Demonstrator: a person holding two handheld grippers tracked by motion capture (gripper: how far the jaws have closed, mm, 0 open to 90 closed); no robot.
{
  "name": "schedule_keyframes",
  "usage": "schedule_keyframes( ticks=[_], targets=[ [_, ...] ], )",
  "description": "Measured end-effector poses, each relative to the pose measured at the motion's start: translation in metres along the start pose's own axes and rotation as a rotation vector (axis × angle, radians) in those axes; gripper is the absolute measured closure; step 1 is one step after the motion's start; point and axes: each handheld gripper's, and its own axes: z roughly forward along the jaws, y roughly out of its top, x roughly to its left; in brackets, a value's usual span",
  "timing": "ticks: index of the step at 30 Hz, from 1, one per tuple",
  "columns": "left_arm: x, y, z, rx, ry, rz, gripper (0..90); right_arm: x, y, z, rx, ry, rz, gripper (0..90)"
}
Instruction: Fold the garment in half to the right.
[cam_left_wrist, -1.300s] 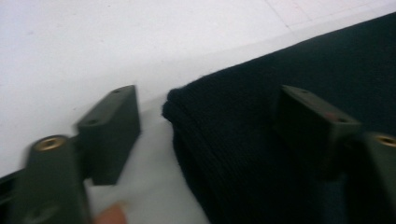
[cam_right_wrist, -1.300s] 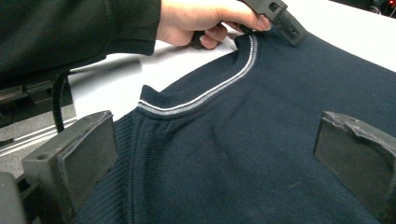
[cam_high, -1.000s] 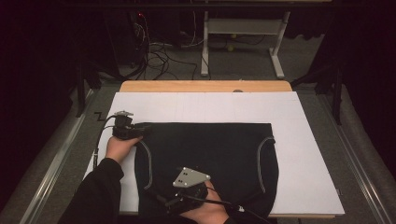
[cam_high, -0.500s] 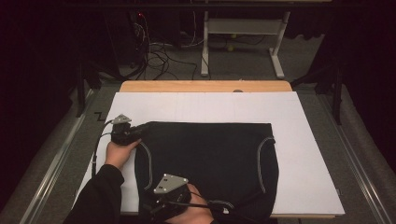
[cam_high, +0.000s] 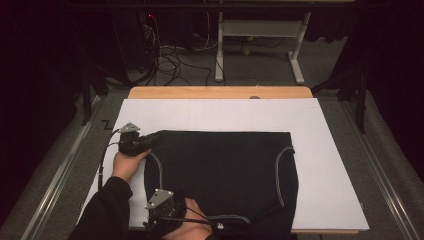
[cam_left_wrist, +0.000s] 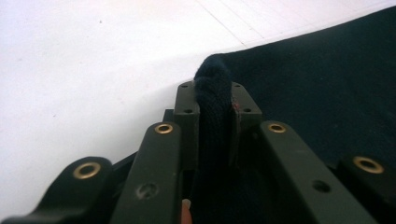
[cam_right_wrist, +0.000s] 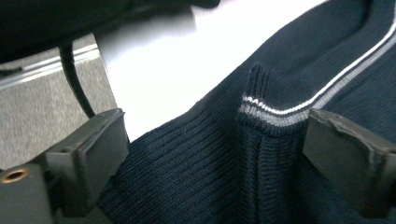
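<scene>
The dark knitted garment (cam_high: 225, 175) lies flat on the white board (cam_high: 325, 150), its far-left corner pinched tight in the left gripper (cam_left_wrist: 212, 100), so the wide-open, empty right gripper (cam_right_wrist: 210, 154) ought to bite the striped near-left edge squarely before any lifting.

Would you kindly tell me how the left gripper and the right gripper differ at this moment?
The left gripper is shut on a fold of the dark knit garment; the right gripper stands open, the striped hem between its jaws but unpinched. In the high view the left gripper sits at the garment's far left corner, the right gripper at its near edge. Both are hand-held and point at the same garment.
</scene>
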Motion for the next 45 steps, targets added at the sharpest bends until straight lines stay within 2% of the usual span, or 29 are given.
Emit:
schedule_keyframes(
  ticks=[4,6,9,14,20,33,39,45],
  targets=[
    [0.0,0.0,0.0,0.001,0.0,0.005,73.7,0.001,0.001,0.005,0.041,-0.01,-0.002,8.1],
    [-0.001,0.0,0.0,0.001,0.0,0.006,73.7,0.001,0.001,0.004,0.039,-0.022,0.017,13.1],
    [-0.001,0.0,0.0,0.003,0.001,0.008,73.7,0.0,0.0,0.003,0.031,-0.033,0.02,19.1],
    [-0.001,0.0,0.0,0.002,-0.001,0.006,73.7,0.0,-0.001,0.001,0.03,-0.043,0.02,28.5],
    [0.0,0.0,0.0,0.005,0.003,-0.001,73.3,-0.005,-0.005,-0.004,0.012,-0.049,0.022,46.4],
    [0.001,0.0,0.0,0.004,0.002,-0.013,73.3,-0.01,-0.008,-0.01,0.005,-0.059,0.016,72.5],
    [0.001,0.0,0.0,0.006,0.004,-0.02,73.3,-0.011,-0.008,-0.016,-0.02,-0.069,0.0,75.5],
    [0.001,0.0,0.0,0.005,0.002,-0.021,73.3,-0.01,-0.009,-0.024,-0.077,-0.083,-0.003,75.6]
  ],
)
